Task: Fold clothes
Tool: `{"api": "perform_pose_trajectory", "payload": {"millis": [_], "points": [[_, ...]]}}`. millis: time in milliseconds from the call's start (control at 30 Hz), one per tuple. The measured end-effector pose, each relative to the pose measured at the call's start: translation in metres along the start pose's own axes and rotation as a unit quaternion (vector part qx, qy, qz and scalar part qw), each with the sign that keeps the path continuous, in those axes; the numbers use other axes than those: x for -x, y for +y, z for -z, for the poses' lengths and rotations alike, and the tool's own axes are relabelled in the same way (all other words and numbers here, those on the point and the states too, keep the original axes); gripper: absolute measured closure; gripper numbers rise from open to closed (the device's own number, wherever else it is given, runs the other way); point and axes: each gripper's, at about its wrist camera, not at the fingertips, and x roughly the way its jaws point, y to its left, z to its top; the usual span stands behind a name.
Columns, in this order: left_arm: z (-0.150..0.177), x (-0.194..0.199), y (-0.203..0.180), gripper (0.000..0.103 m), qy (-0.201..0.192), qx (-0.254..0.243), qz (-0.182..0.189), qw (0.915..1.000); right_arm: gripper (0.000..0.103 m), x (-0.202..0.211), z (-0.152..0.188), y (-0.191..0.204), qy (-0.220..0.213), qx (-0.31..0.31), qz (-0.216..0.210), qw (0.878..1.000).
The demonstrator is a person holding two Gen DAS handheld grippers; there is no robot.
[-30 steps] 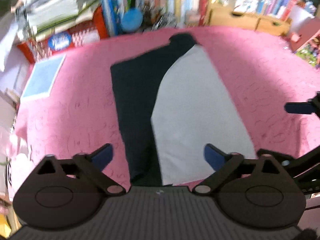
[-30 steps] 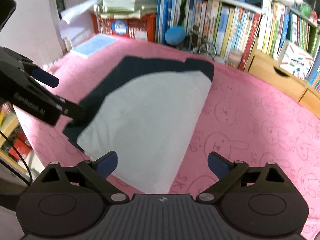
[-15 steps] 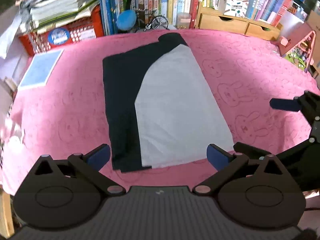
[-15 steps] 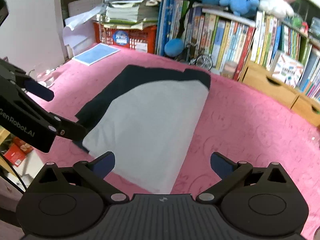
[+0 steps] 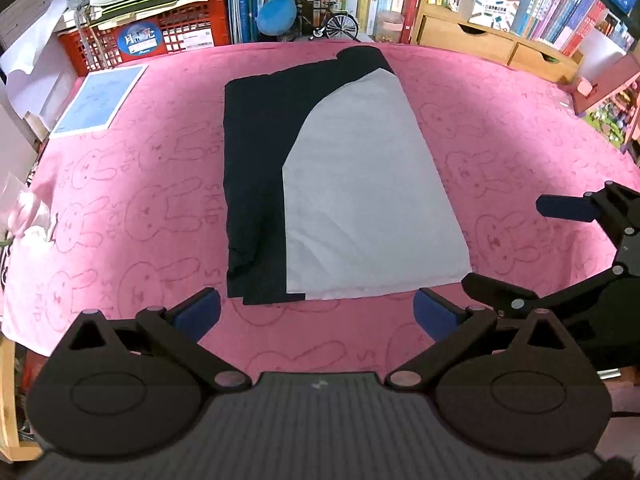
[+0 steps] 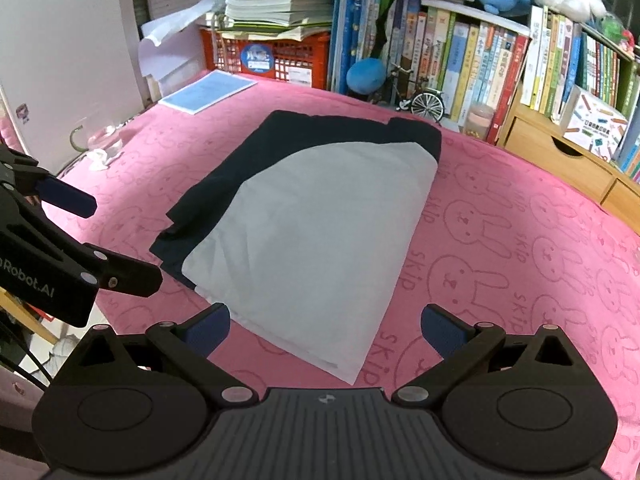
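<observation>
The shirt lies flat in the middle of the frame on the pink bunny blanket. It is folded into a long shape, black on the left and white on the right. I think the side folds are done, and the next fold is bottom to top. For that, both claws would need to go down to the near edge and pinch one corner each.

The left gripper is at the bottom of its frame, spread wide apart and holding nothing. The right gripper is wide apart and empty too, just past the white corner.

At the upper left sits a red basket with stacked papers on top. At the upper right are wooden drawers, pushed closed, so what is inside is hidden.
</observation>
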Motion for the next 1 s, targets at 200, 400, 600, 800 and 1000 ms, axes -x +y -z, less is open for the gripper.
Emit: {"api": "perform_pose_trajectory", "payload": {"millis": [200,400,600,800,1000], "points": [[0.000,-0.001,-0.003,0.000,0.012,-0.005,-0.015,0.9998,0.000,-0.002,0.000,0.001,0.004,0.003,-0.003,1.000],[0.001,-0.003,-0.002,0.000,0.020,-0.002,-0.017,0.9996,0.000,-0.003,0.000,0.002,0.008,0.005,-0.006,1.000],[0.000,-0.004,0.000,0.000,0.026,0.000,-0.020,0.9995,0.000,-0.005,0.000,0.002,0.012,0.006,-0.005,1.000],[-0.001,-0.003,0.001,0.000,0.027,0.000,-0.022,0.9994,0.000,-0.007,-0.001,0.003,0.015,0.010,-0.007,1.000],[-0.003,-0.002,0.004,0.000,0.021,0.000,-0.025,0.9995,0.000,-0.010,-0.002,0.005,0.018,0.013,-0.008,1.000]]}}
